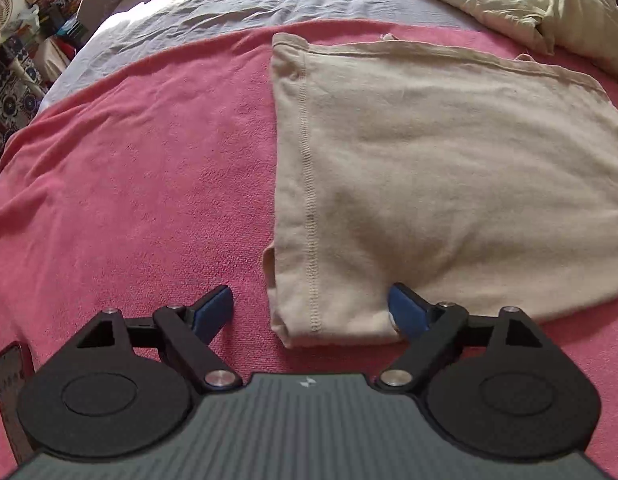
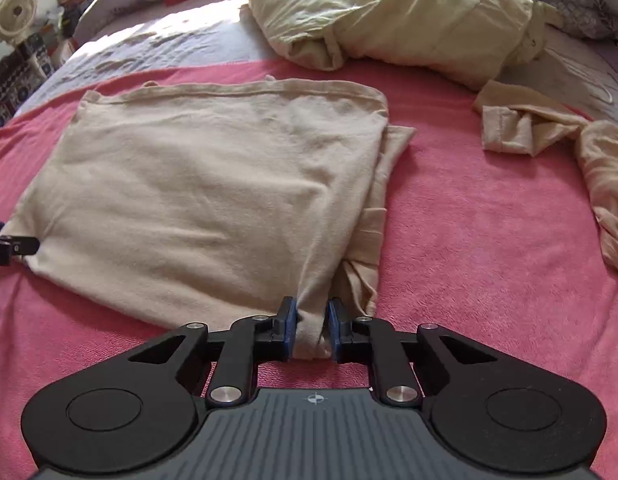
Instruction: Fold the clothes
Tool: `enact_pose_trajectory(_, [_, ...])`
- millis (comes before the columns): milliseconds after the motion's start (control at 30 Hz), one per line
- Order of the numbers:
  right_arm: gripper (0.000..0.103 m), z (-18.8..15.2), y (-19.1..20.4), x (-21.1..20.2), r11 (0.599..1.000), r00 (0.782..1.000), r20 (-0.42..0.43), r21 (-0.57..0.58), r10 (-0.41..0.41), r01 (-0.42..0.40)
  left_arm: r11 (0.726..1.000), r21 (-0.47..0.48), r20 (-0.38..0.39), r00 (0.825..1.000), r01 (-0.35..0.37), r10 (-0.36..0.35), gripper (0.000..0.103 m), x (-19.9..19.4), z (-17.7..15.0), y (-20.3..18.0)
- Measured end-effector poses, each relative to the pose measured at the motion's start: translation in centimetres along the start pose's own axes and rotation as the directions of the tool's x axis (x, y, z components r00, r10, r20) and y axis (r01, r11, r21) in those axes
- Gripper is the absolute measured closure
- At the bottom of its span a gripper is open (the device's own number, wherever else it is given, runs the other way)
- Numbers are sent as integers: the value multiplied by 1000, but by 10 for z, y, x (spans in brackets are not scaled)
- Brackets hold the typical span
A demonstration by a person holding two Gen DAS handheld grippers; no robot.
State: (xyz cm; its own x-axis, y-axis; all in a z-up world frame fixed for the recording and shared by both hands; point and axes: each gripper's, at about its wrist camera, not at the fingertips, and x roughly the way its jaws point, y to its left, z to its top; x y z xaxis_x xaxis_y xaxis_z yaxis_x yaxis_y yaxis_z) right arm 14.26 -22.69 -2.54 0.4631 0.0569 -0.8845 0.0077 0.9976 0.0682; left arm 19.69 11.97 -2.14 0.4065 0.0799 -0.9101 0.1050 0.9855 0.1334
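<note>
Here, folded beige garment (image 2: 205,200) on pink blanket (image 1: 129,168), right gripper (image 2: 311,330) jaws pinching its near corner, left gripper (image 1: 309,312) jaws spread wide.

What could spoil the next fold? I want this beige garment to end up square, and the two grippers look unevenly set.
1. The left gripper is open, only straddling its corner, while the right gripper pinches a bunch of the beige garment. Lifting now would likely skew the fold.
2. Layers poke out unevenly at the garment's right edge and may slip further.
3. The pink towel underneath could drag along.
</note>
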Motion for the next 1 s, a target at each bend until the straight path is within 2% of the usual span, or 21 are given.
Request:
enact_pose_trajectory(33, [70,-1,-2,-5,1000,1000,5,-4,-22,22,1000,9,3,1000,-8,8,15,-1,-2,1])
enact_pose_trajectory(100, [71,-3,-3,-16,998,999,25,-43,-43,44,999,29,11,1000,-23,23,13,-4,-5,1])
enact_pose_trajectory(233, [71,-4,-3,-23,995,997,28,-70,72,-70,999,6,11,999,-35,35,9,-2,-6,2])
enact_pose_trajectory(433, [71,5,1,-4,988,988,37,-33,150,-148,998,-7,2,998,-55,55,7,-2,-4,1])
enact_pose_trajectory(500, [70,10,1,-2,987,986,66,-37,156,-154,998,-6,-2,998,-61,61,8,-3,-2,0])
enact_pose_trajectory(567, [66,15,-3,1,986,982,94,-26,166,-164,998,17,16,998,-68,68,18,-13,3,-6])
enact_pose_trajectory(633, [64,19,-10,6,981,975,113,11,189,-192,999,28,58,997,-44,42,20,-26,7,-11])
enact_pose_trajectory(700, [64,22,-19,15,969,966,123,70,228,-238,1000,26,96,995,18,-21,20,-37,14,-18])
enact_pose_trajectory(800, [63,21,-27,25,924,935,123,155,333,-350,997,23,127,989,71,-74,20,-42,22,-34])
enact_pose_trajectory(900, [63,18,-35,26,841,867,170,215,468,-496,999,32,115,992,41,-44,20,-29,26,-50])
enact_pose_trajectory(1000, [60,21,-50,36,784,822,234,254,519,-567,1000,2,87,996,9,-9,20,-16,28,-51])
